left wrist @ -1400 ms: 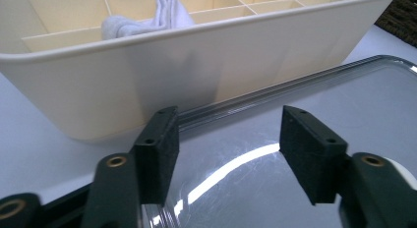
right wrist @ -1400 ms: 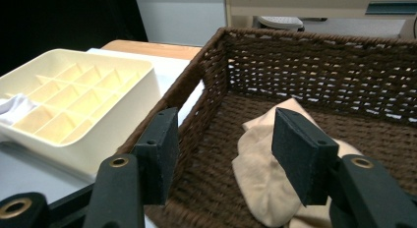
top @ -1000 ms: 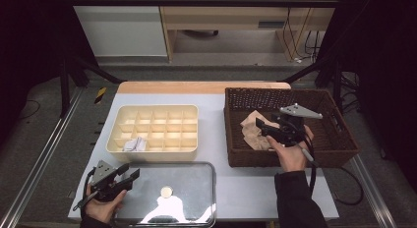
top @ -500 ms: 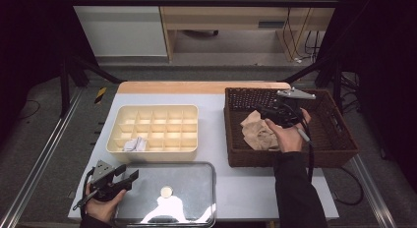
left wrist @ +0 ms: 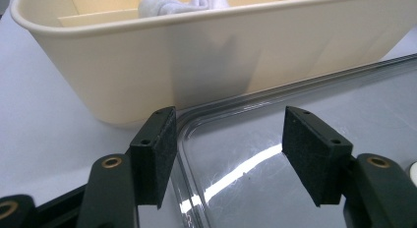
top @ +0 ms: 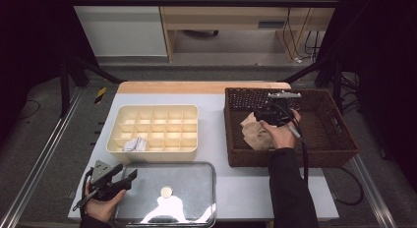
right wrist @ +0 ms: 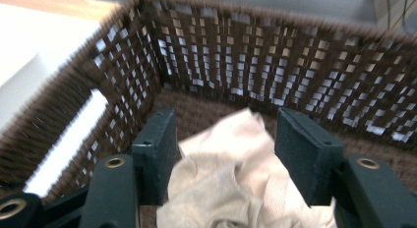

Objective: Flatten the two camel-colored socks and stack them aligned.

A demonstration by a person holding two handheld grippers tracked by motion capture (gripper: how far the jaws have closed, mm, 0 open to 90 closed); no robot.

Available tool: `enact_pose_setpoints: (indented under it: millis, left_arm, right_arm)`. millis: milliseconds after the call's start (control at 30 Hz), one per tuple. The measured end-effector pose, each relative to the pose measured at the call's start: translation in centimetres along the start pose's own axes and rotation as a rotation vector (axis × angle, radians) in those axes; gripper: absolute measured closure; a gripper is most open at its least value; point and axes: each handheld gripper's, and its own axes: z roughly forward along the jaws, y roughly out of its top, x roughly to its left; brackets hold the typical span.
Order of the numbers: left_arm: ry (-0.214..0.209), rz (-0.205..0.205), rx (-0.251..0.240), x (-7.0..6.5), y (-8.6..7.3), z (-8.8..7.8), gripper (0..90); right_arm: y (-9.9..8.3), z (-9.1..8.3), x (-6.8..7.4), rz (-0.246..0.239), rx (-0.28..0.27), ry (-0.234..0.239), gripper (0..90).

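Note:
My left gripper rests at the table's front left, by the corner of a clear plastic lid. Its jaws have just been opening, and they stand open astride the lid's corner rim without pressing it. Just beyond stands a cream divided tray with a white cloth in a front compartment. My right gripper is down inside the brown wicker basket, over a crumpled beige cloth. Its jaws have just been closing. The cloth bulges between the pads, which stand wide.
The basket's woven walls close in around my right gripper. A small pale disc sits on the lid. The tray's wall rises right ahead of my left gripper. A wooden strip edges the table's far side.
My right gripper has moved left and lower inside the basket, onto the beige cloth. The left hand has stayed by the lid's corner.

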Motion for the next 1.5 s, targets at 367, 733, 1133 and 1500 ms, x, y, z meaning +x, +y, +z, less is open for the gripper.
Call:
enact_pose_setpoints:
  millis: [367, 733, 1133, 1500]
  left_arm:
    - [0.004, 0.049, 0.017, 0.0, -0.2, 0.3, 41.9]
    - [-0.016, 0.053, 0.004, 0.1, 0.0, 0.2, 51.2]
    - [-0.017, 0.022, 0.038, 0.1, 0.0, 0.2, 45.4]
    - [-0.008, 0.004, 0.041, 0.2, 0.0, 0.2, 40.2]
  right_arm:
    - [-0.9, 1.9, -0.3, -0.001, 0.114, -0.034, 47.7]
    - [-2.0, 3.3, -1.0, 0.035, 0.188, -0.044, 52.6]
    - [-2.3, 4.3, -0.7, 0.006, 0.285, -0.03, 76.8]
    - [-2.0, 3.3, -0.7, 0.007, 0.21, -0.018, 87.5]
